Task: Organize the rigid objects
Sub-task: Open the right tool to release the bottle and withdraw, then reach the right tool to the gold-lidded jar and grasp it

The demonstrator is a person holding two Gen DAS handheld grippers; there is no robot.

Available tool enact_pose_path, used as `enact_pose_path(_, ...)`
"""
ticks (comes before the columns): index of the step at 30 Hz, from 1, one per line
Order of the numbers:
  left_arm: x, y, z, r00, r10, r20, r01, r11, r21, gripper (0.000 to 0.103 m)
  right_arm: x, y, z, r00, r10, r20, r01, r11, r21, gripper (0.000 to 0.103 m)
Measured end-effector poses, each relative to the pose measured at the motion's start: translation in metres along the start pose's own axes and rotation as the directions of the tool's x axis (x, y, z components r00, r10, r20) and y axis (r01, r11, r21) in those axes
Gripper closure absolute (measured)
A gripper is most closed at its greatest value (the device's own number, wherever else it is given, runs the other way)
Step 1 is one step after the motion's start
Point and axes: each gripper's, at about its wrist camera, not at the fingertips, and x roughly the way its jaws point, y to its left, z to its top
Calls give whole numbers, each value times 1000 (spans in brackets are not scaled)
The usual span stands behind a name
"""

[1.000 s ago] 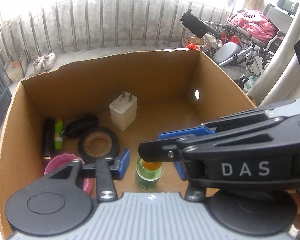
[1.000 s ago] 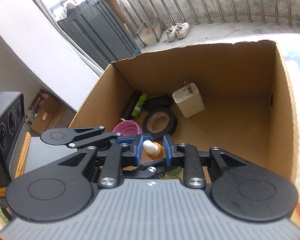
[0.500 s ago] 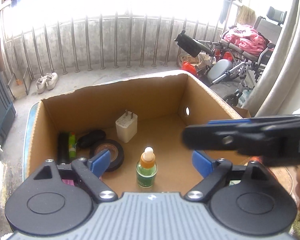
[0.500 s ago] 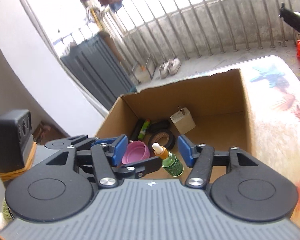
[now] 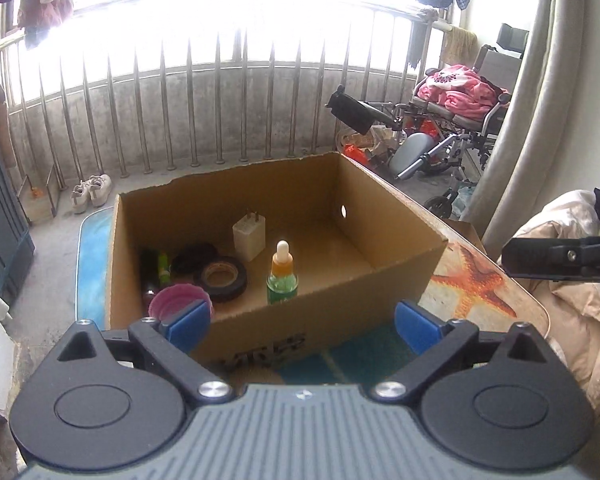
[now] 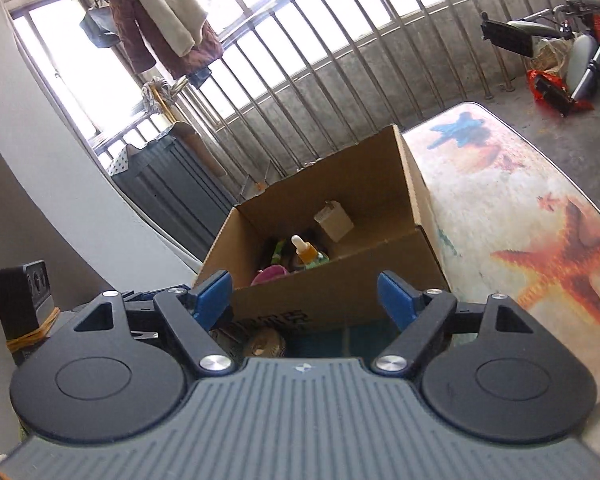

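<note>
**Dropper bottle standing in the box as both grippers hang clear**

The dropper bottle (image 5: 282, 274) is standing upright inside the cardboard box (image 5: 396, 240), its long axis vertical and its white tip pointing up, near the box's front wall. Around it are lying a roll of black tape (image 5: 220, 278), a white charger (image 5: 249, 237) and a pink cap (image 5: 179, 304). The left gripper (image 5: 300, 322) and the right gripper (image 6: 305, 298) are hanging in front of the box, jaws having just been opening, now standing wide with nothing between them. Judging by the bare printed counter (image 6: 520, 208) beside the box, little appears left to gather, though parts of the counter are lying out of view.
</note>
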Motion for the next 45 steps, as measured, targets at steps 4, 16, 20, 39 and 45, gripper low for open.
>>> enact_pose_path(4,-5,-2,-35,999,-25,-44,25,1000,12,2,-24,-6,-27,999,-38,13,38,999,31,23)
enact_pose_path(16,20,-7,-86,995,66,-76,-59,994,88,2,28,11,-67,992,39,-121,-31,997,67,26)
enact_pose_path(20,33,-4,-84,995,76,-71,-71,995,70,3,71,22,-64,977,75,-198,-66,997,49,45)
enact_pose_path(39,46,-12,-83,995,72,-70,-62,988,145,3,200,24,-45,903,182,-389,-154,983,102,66)
enact_pose_path(45,44,-12,-87,991,92,-94,-78,986,146,3,208,27,-45,891,181,-416,-159,983,88,66)
